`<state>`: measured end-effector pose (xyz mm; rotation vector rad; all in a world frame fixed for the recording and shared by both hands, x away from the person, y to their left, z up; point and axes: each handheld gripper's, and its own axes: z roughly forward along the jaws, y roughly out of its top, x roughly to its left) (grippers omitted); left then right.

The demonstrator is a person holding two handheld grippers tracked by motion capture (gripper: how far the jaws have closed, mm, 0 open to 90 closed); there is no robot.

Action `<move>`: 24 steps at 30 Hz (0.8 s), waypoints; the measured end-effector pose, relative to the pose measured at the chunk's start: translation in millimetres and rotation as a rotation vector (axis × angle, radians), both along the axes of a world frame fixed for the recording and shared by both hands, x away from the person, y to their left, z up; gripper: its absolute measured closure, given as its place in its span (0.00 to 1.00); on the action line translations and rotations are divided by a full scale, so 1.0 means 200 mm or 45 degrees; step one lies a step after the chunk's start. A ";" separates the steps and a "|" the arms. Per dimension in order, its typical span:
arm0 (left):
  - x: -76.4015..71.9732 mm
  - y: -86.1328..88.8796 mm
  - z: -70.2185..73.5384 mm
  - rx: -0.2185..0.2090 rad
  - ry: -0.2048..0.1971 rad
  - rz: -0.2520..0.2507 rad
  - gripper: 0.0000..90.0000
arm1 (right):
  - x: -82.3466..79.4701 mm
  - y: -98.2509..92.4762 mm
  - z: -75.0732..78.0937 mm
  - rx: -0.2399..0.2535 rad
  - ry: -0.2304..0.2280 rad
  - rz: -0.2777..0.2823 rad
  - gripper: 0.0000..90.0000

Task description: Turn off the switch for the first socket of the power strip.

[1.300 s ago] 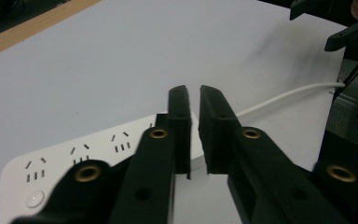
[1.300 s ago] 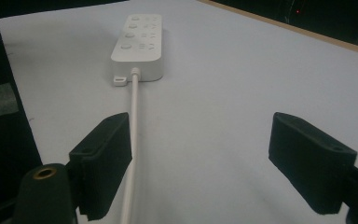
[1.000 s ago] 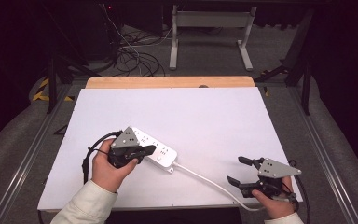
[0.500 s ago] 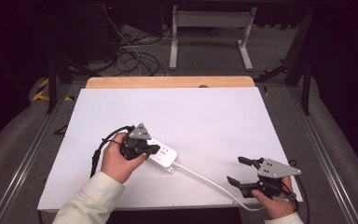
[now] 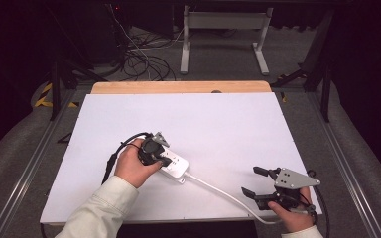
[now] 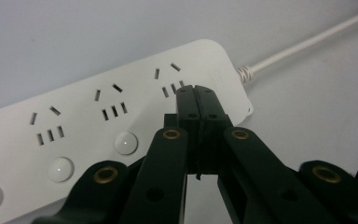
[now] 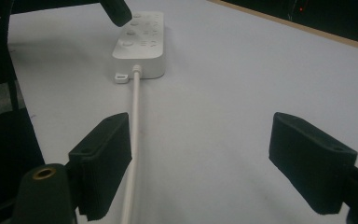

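Note:
A white power strip [image 5: 174, 166] lies on the white table, left of centre, and its white cable [image 5: 218, 191] runs toward the front right. My left gripper [image 5: 161, 157] is shut with nothing between its jaws. In the left gripper view its tips [image 6: 196, 91] stand over the last socket of the power strip [image 6: 98, 121], near the cable end [image 6: 298, 46]; whether they touch it I cannot tell. My right gripper [image 5: 250, 181] is open near the front right edge. In the right gripper view its pads [image 7: 105, 158] straddle bare table, with the cable [image 7: 134, 116] just inside the left one.
A row of round white buttons [image 6: 126, 142] runs along the strip beside the sockets. The white table sheet [image 5: 218, 124] ends at a wooden strip [image 5: 178, 88] at the back. Tangled cables [image 5: 144, 59] and a metal stand [image 5: 223, 34] lie on the floor beyond.
My left gripper has slid right along the power strip toward its cable end. The right gripper has stayed where it was, still open.

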<state>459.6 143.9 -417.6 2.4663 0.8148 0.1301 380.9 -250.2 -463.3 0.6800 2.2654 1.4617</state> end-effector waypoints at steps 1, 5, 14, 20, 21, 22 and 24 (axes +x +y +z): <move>0.00 0.00 -0.01 0.003 0.023 0.003 1.00 | 0.00 0.00 0.00 0.000 0.000 0.000 0.24; 0.02 -0.02 -0.03 0.030 0.064 0.004 1.00 | 0.00 0.00 0.00 0.002 0.004 0.002 0.24; 0.05 -0.05 -0.06 0.063 0.097 0.027 1.00 | 0.00 0.00 0.00 -0.007 0.005 0.008 0.24; 0.05 -0.06 -0.06 0.067 0.084 0.026 1.00 | 0.00 0.00 -0.01 -0.009 0.006 0.011 0.24; 0.05 -0.06 -0.07 0.062 0.085 0.029 1.00 | 0.00 0.00 -0.01 -0.008 0.006 0.011 0.24; 0.05 -0.06 -0.07 0.067 0.086 0.026 1.00 | 0.00 0.00 -0.01 -0.009 0.006 0.012 0.24; 0.06 -0.06 -0.07 0.079 0.080 0.015 1.00 | 0.00 0.00 -0.01 -0.008 0.008 0.011 0.24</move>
